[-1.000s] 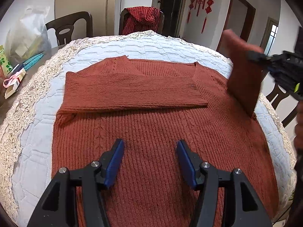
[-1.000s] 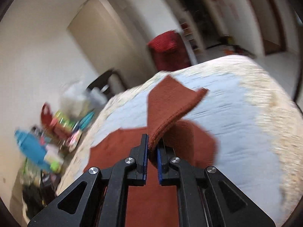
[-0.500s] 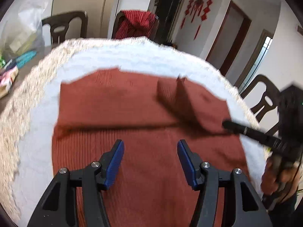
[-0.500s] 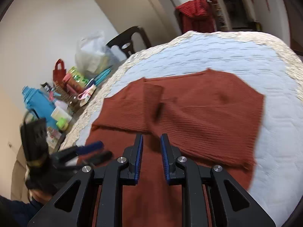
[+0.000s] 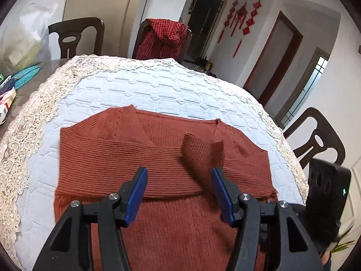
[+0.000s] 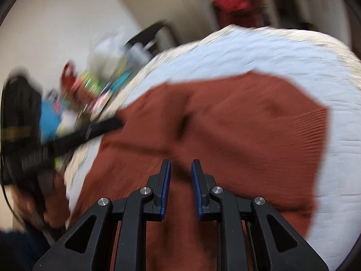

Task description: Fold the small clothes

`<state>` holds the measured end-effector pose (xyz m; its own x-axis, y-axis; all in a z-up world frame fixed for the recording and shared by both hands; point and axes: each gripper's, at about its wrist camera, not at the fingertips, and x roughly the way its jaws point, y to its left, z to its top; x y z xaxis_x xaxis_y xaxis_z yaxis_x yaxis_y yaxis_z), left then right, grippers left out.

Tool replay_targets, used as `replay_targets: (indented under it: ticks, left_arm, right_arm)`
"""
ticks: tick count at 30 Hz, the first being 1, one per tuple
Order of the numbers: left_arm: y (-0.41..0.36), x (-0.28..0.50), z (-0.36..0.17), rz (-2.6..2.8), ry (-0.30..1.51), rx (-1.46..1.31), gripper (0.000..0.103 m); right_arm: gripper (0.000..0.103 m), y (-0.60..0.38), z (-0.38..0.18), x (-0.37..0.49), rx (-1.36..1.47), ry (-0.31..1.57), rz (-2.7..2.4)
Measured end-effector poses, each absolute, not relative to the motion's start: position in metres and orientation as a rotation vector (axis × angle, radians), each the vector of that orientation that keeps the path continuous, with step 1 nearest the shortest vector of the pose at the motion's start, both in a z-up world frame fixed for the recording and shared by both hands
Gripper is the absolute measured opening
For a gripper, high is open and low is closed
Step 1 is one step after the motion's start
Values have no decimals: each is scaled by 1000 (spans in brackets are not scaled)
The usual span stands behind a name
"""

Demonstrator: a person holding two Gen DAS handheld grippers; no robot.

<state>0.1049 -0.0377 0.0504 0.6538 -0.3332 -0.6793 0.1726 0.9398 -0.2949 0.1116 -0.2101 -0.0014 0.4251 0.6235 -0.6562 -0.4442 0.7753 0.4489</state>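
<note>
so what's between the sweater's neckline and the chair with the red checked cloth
Only bare quilted table cover lies between the sweater and the chair, clearest in the left wrist view.

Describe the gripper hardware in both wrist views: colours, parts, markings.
Both match: the left gripper and right gripper have matte black angular linkage arms with triangular cutouts, silver pivot screws and blue ribbed pads on the fingers. The right's black body shows a green light in the left view.

two close wrist views angled down from opposite sides, both over the sweater (image 5: 158,162)
</note>
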Motion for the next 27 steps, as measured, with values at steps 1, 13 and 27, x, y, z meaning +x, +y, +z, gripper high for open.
replay_targets:
  ticks: [1, 13, 27]
  left_arm:
    - [-37, 106, 50, -287, 814, -213, 61]
    - [-58, 138, 29, -389, 920, -247, 61]
    - [-59, 133, 50, -409, 789, -173, 5]
  right_arm:
    - [19, -208, -2, 109, 219, 913, 691]
    - [19, -263, 7, 93, 313, 849, 583]
    - [19, -307, 10, 90, 410, 798, 478]
